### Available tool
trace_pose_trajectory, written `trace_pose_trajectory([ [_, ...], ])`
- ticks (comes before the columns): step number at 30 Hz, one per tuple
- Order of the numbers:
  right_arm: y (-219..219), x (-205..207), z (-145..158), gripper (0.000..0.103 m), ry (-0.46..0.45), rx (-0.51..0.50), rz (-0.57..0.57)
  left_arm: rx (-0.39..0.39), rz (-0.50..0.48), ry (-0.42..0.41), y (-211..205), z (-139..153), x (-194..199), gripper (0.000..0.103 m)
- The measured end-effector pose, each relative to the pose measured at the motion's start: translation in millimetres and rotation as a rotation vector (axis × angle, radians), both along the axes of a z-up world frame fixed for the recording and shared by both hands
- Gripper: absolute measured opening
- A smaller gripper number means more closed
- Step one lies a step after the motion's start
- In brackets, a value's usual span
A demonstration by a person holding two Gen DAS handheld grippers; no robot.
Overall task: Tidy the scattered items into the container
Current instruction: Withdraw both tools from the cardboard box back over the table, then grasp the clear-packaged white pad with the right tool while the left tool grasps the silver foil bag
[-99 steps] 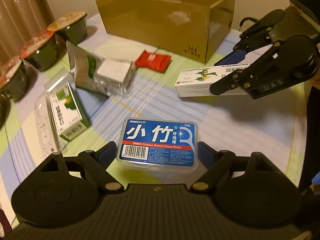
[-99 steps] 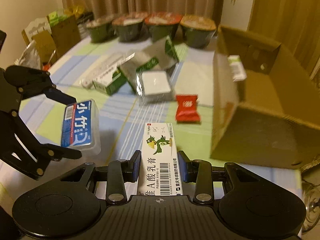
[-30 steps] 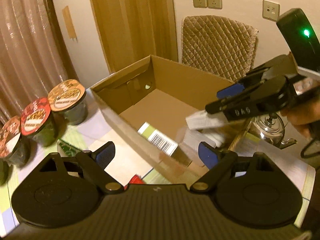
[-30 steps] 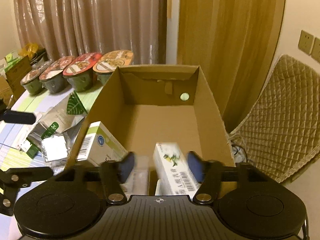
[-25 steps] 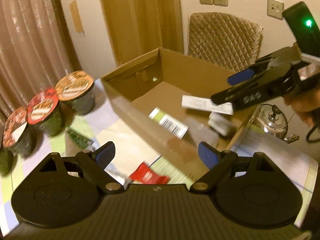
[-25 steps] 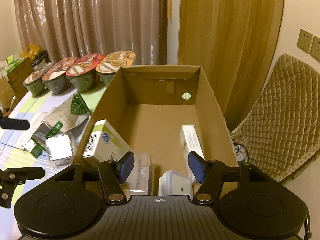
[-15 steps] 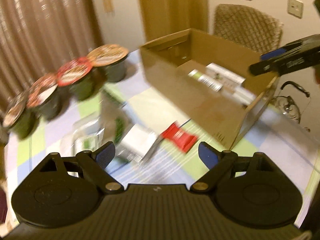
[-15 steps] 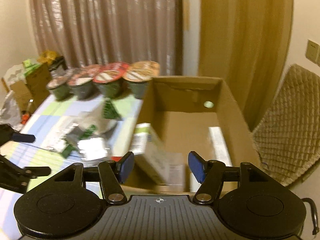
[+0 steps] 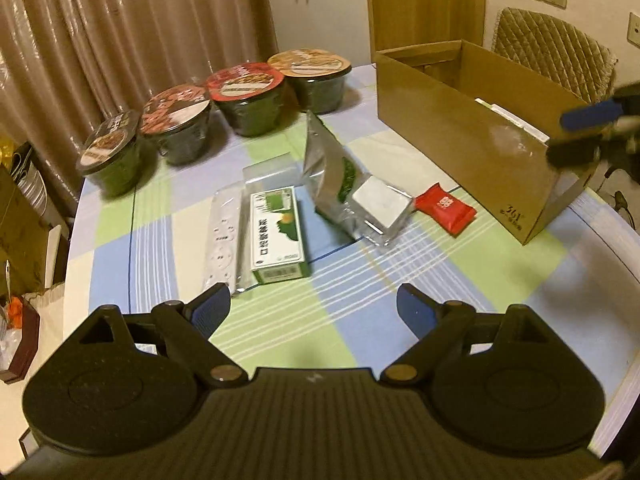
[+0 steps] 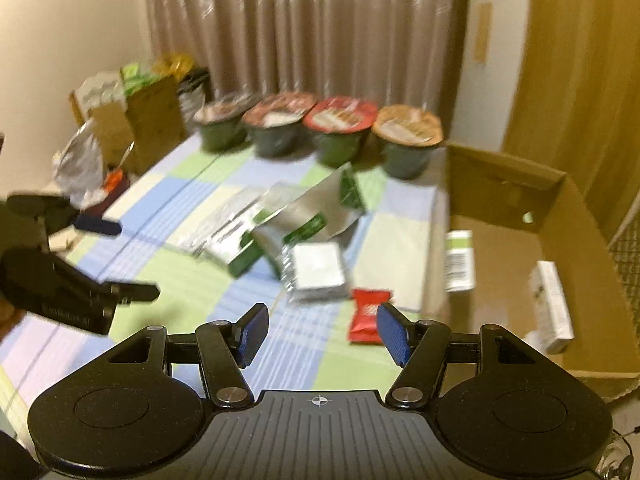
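While items (image 9: 278, 236) lie scattered (table (image 9: 360, 280)) — fingers (image 9: 210, 312) apart.

Bare tablecloth (image 9: 360, 280) near side, green box (image 9: 276, 236), silver pouch (image 9: 340, 176), red packet (image 9: 446, 209) beyond, cardboard box (image 9: 460, 140) right

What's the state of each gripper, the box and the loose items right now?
left gripper: open, empty
right gripper: open, empty
cardboard box: open-topped, cartons inside
red packet: flat on table, outside box
green carton: lying flat on table
silver pouch: on table, crumpled
four bowls: lids sealed
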State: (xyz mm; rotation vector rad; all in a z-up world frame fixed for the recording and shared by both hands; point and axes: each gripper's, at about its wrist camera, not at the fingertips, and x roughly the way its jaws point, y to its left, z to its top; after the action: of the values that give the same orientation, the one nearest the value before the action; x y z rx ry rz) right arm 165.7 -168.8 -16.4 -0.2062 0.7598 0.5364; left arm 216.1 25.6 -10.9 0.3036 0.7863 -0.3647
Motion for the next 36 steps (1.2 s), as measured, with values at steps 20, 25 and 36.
trace_pose_trajectory([
  [20, 48, 69, -76, 0.099, 0.042, -0.071, 0.026, -0.054, -0.041, 0.018, 3, -36, 58, 0.085],
  [25, 51, 90, -89, 0.099, 0.051, -0.081, 0.023, -0.066, -0.071, 0.022, -8, -41, 85, 0.078],
  [36, 52, 115, -110, 0.099, 0.068, -0.087, 0.032, -0.046, -0.129, 0.047, -31, -64, 132, 0.034],
])
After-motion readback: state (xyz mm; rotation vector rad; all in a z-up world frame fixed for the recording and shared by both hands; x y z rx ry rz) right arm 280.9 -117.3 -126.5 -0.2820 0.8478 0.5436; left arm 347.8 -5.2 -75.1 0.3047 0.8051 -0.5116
